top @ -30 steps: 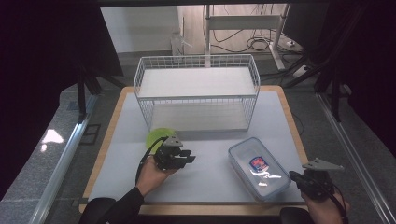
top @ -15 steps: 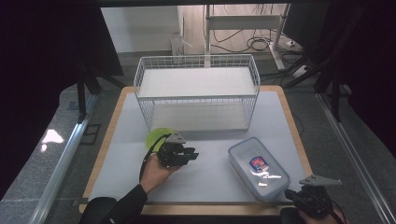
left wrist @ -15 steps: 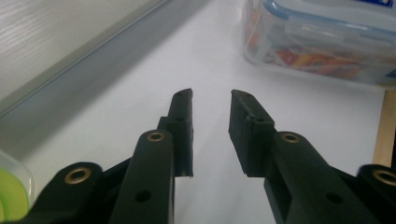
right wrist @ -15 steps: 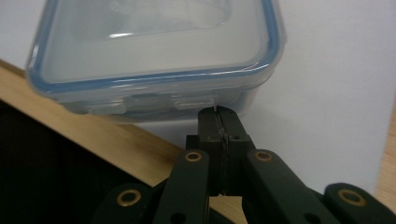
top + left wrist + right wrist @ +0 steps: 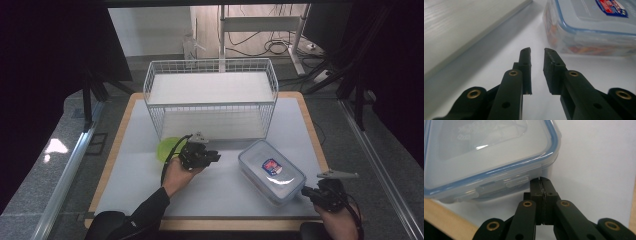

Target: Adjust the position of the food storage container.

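A clear plastic box with a blue-rimmed lid and a red-and-blue label (image 5: 271, 171) lies on the pale mat at the right front. My left gripper (image 5: 215, 156) hovers left of it and points at it. In the left gripper view its jaws (image 5: 537, 53) keep a narrow gap with nothing between them; they have just been closing. The box (image 5: 594, 25) stands ahead and to the right there. My right gripper (image 5: 307, 191) sits at the box's near right corner. Its jaws (image 5: 541, 182) are pressed together, tips right under the lid's latch tab (image 5: 516, 182).
A white wire basket (image 5: 210, 97) stands at the back of the mat. A green bowl (image 5: 167, 148) sits just behind my left hand. The wooden board's edge (image 5: 310, 125) frames the mat; the front edge is close to my right hand.
My left gripper has moved right and a little away, toward the box. My right gripper dipped toward the front edge, then came back up against the box's corner.
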`<state>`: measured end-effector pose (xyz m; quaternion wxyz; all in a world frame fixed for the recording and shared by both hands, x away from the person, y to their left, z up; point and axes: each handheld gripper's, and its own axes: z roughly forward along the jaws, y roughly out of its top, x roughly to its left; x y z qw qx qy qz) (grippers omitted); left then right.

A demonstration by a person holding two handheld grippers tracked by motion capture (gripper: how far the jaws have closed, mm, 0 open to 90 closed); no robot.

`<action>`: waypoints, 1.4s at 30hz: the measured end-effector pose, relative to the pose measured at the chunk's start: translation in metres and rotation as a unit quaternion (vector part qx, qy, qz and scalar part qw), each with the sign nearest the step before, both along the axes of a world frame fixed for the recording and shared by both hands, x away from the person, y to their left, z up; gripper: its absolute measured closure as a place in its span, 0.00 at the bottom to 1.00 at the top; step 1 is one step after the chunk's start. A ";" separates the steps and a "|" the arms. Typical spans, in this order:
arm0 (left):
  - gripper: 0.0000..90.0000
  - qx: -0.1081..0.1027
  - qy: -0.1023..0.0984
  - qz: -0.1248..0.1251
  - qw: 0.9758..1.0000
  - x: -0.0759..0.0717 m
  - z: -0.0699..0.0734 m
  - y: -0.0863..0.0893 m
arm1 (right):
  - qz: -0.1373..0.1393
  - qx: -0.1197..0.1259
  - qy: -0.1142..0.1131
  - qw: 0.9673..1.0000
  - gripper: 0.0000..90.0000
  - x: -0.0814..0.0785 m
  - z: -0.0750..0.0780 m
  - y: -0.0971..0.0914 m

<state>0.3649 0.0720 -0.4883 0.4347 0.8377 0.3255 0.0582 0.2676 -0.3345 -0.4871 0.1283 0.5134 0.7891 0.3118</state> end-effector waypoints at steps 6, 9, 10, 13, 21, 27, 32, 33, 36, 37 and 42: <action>0.88 0.020 -0.006 0.015 1.000 0.017 -0.002 -0.024 | -0.001 0.002 0.000 1.000 1.00 0.021 -0.001 0.002; 0.89 0.027 -0.001 0.023 0.999 0.029 -0.008 -0.040 | 0.003 -0.003 0.000 1.000 1.00 0.029 -0.001 0.007; 0.89 0.027 -0.001 0.023 0.999 0.029 -0.008 -0.040 | 0.003 -0.003 0.000 1.000 1.00 0.029 -0.001 0.007; 0.90 0.031 0.002 0.017 0.999 0.031 -0.010 -0.045 | 0.009 -0.004 0.001 1.000 1.00 0.034 0.000 0.011; 0.98 0.026 0.011 0.019 0.999 0.021 -0.012 -0.032 | 0.015 -0.010 0.006 1.000 1.00 0.045 -0.002 0.020; 1.00 0.016 0.023 0.020 0.999 0.010 -0.013 -0.017 | 0.026 -0.011 0.010 1.000 1.00 0.057 -0.004 0.028; 0.99 0.015 0.033 0.026 0.999 -0.004 -0.013 -0.005 | 0.033 -0.009 0.013 0.999 1.00 0.070 -0.005 0.034; 0.99 0.016 0.034 0.025 0.999 -0.006 -0.013 -0.002 | 0.036 -0.009 0.013 0.999 1.00 0.073 -0.005 0.036; 0.98 0.013 0.040 0.028 0.999 -0.015 -0.014 0.006 | 0.043 -0.012 0.014 0.999 1.00 0.081 -0.006 0.044; 0.97 0.019 0.038 0.025 0.999 -0.017 -0.014 0.010 | 0.047 -0.015 0.013 0.999 1.00 0.084 -0.006 0.047; 0.96 0.021 0.042 0.035 0.998 -0.031 -0.014 0.027 | 0.066 -0.025 0.006 0.998 1.00 0.097 -0.007 0.065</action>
